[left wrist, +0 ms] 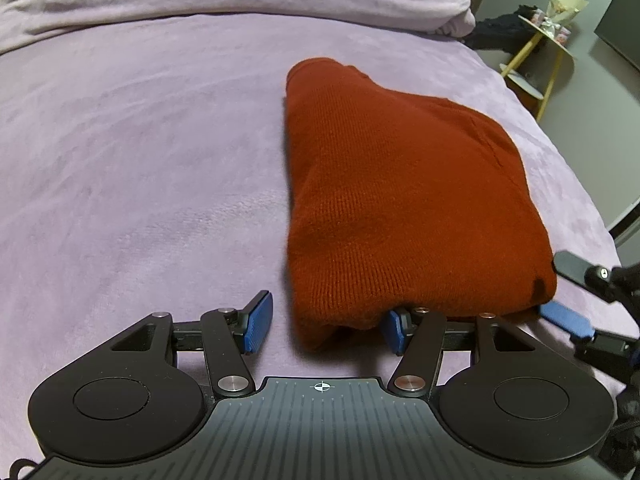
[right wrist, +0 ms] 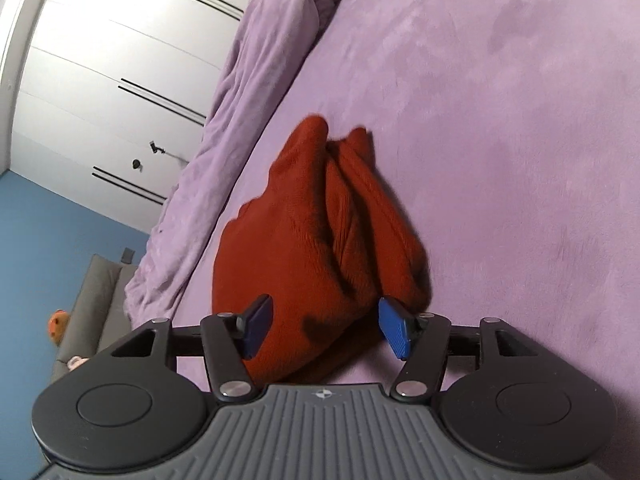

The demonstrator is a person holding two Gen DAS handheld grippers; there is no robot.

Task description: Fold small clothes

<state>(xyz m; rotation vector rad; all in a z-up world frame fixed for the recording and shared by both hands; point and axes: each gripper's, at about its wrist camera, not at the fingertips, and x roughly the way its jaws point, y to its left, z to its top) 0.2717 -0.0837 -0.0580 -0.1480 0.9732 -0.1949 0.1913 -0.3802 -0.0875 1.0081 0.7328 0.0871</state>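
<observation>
Sweater (left wrist: 392, 200), folded, long axis running away; both hand-held grippers (left wrist: 326, 326) (right wrist: 326, 326) spread wide, unclamped.

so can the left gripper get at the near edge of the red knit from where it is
Probably yes. The left gripper is open with the near edge of the red knit garment already between its fingers, one pad tucked under the fold. Nothing else lies there on the purple bedcover.

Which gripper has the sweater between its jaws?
The right gripper: its open jaws straddle the near end of the folded rust-red knit sweater. The left gripper is also open, but only one blue pad is tucked under the sweater's edge.
</observation>
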